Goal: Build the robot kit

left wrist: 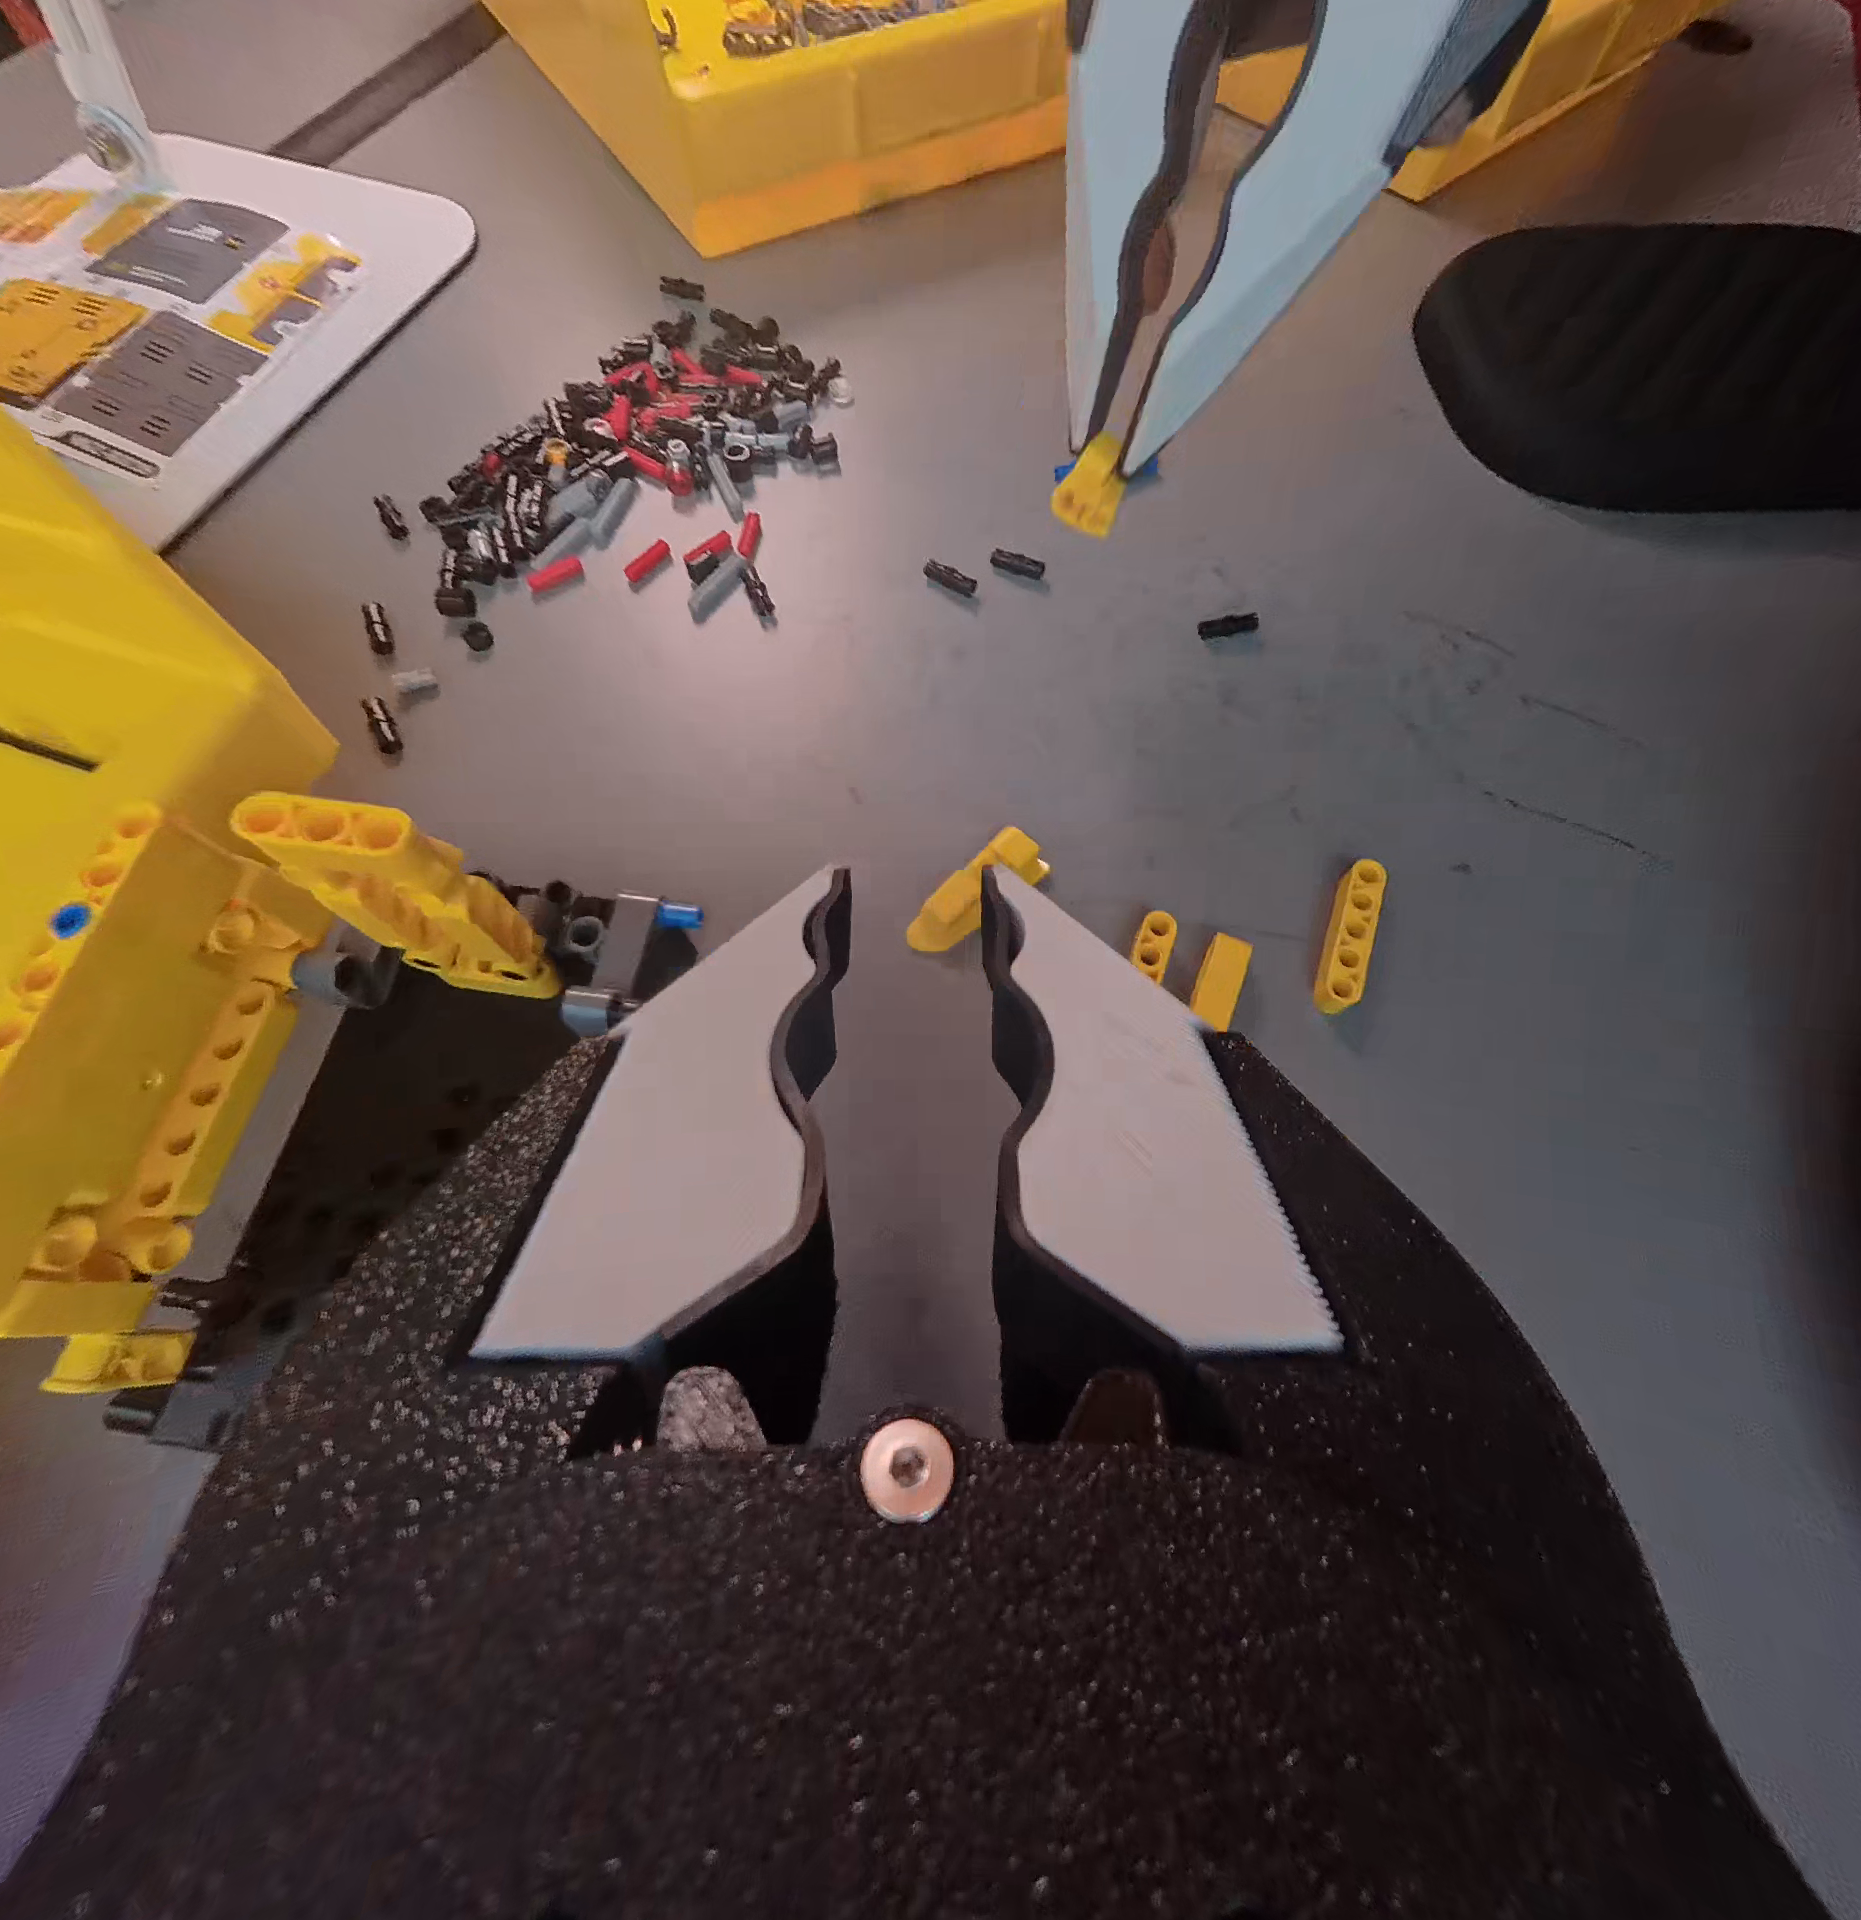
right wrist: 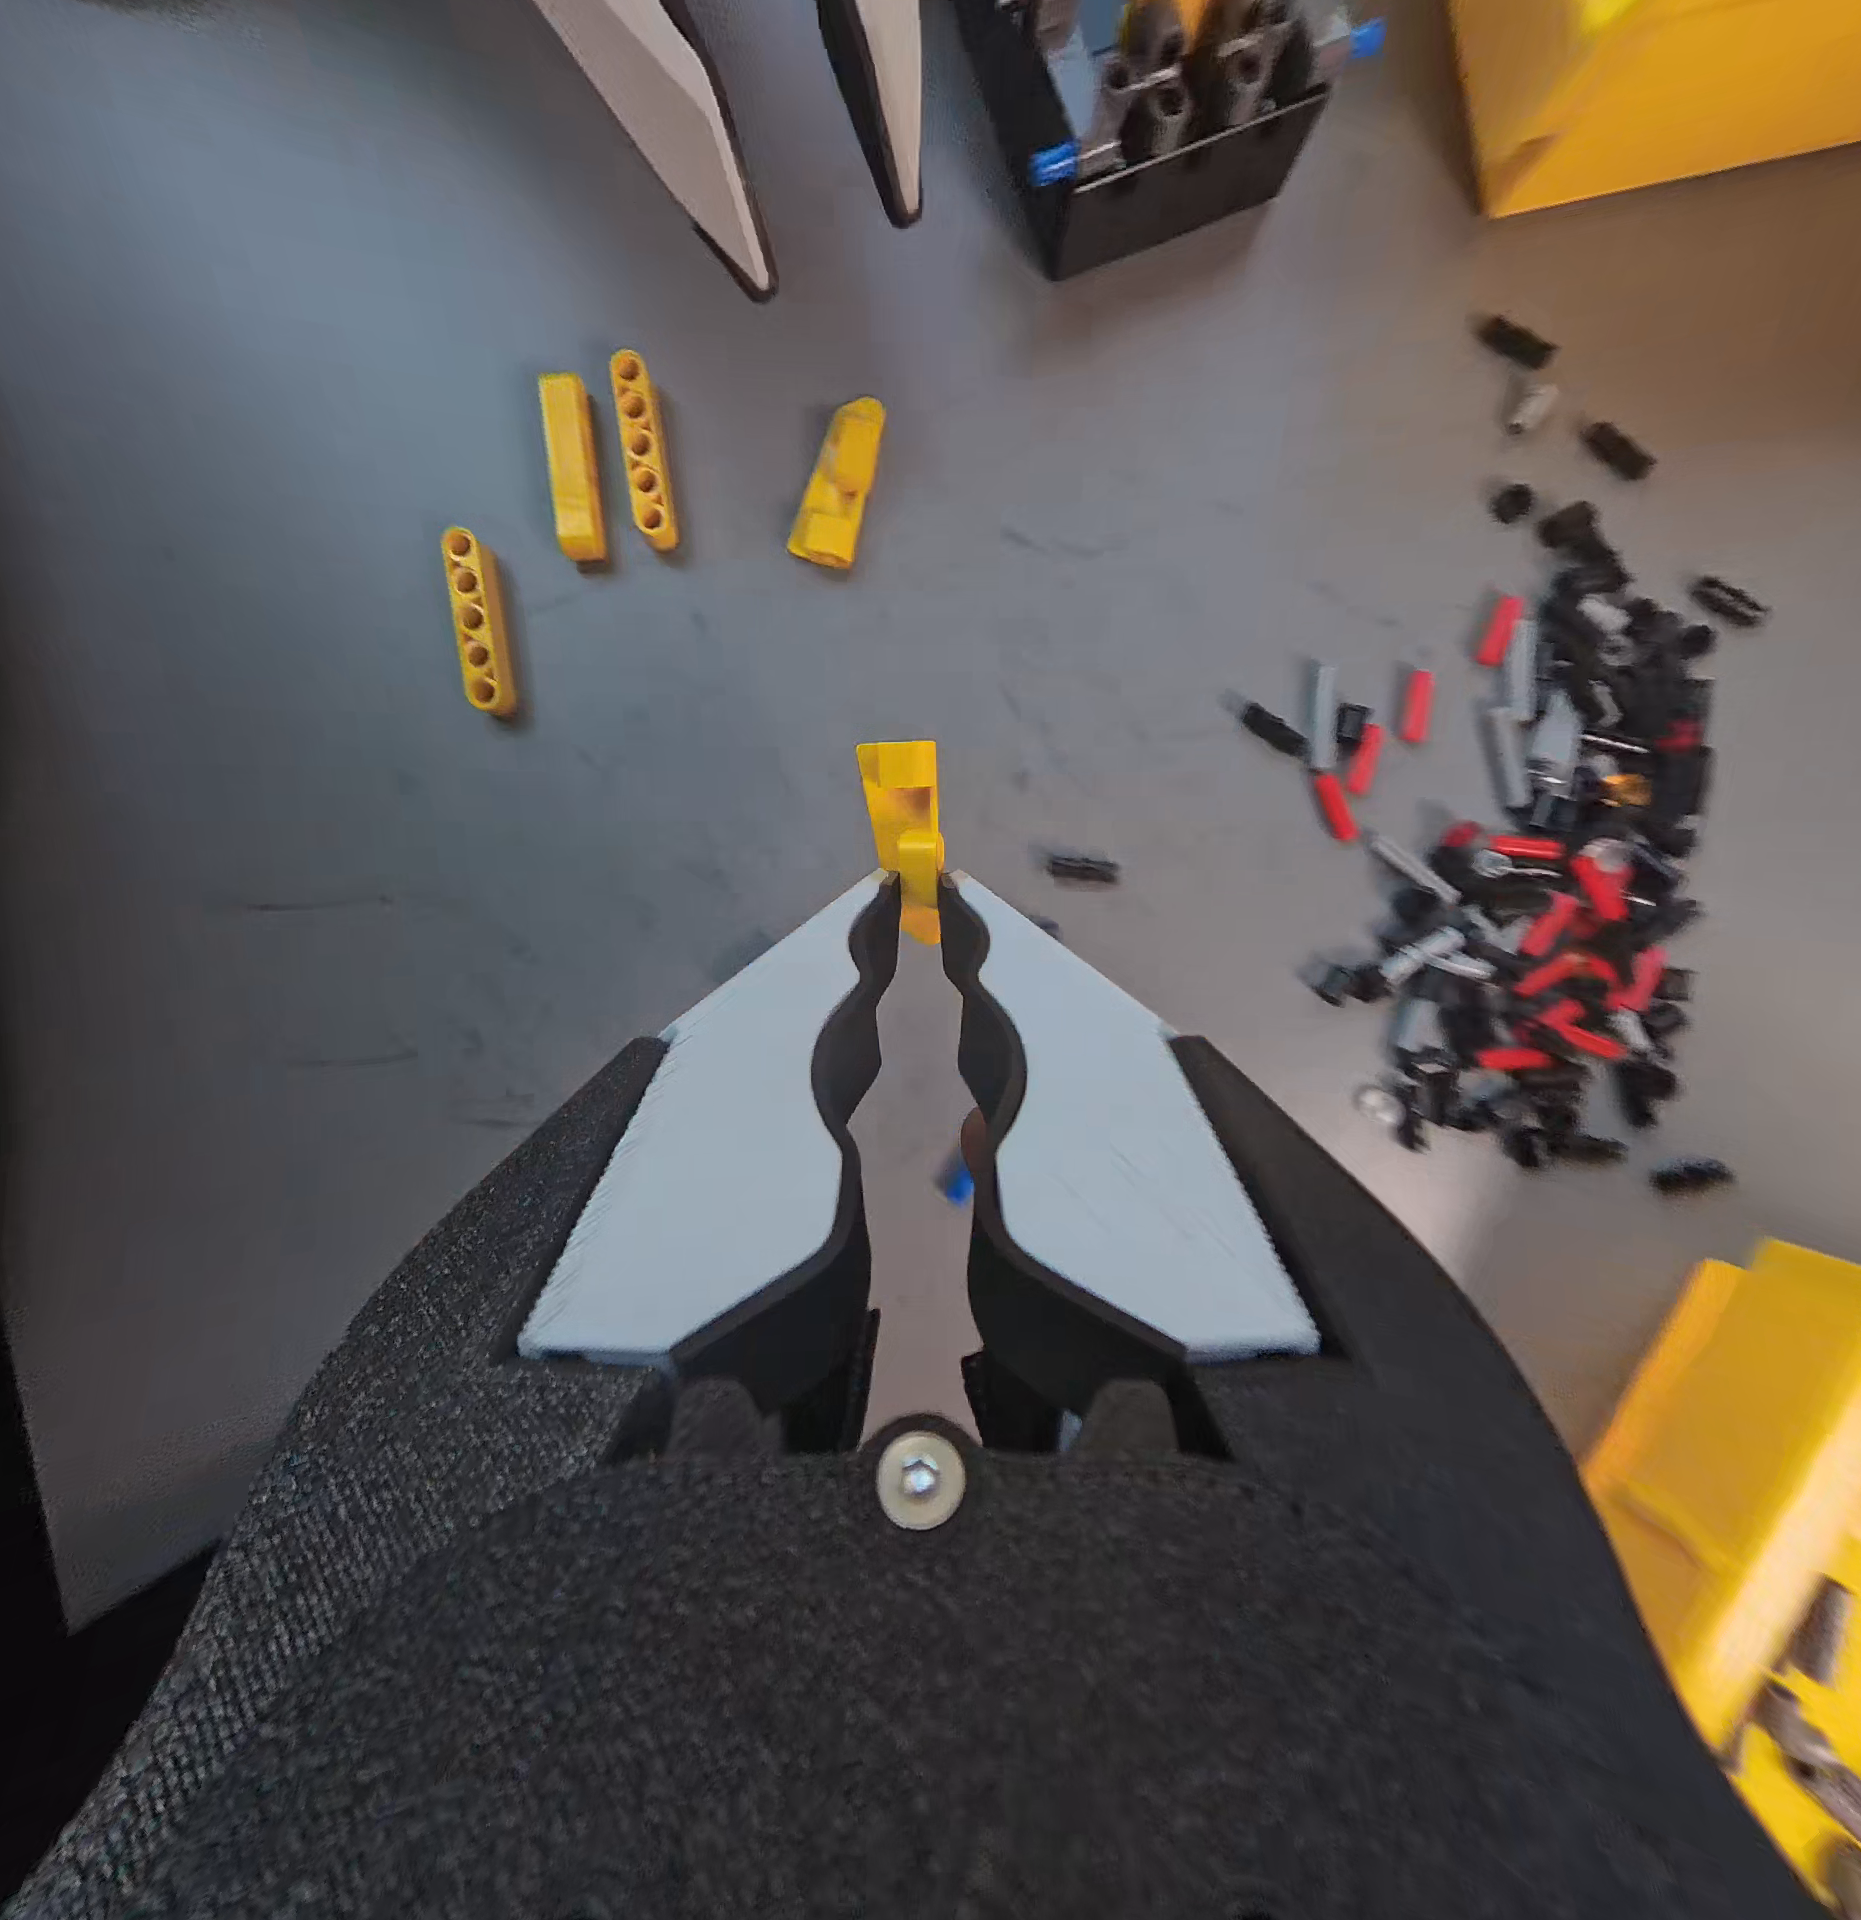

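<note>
right wrist view: right gripper pinches a yellow piece at twelve o'clock; left gripper is spread, empty.

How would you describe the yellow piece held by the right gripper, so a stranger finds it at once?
Start at the grey table, left of the heap of small black and red pins. The right gripper has its jaws shut on a small yellow piece. Unlike the yellow beams lying flat, it sticks out from the tips.
</note>
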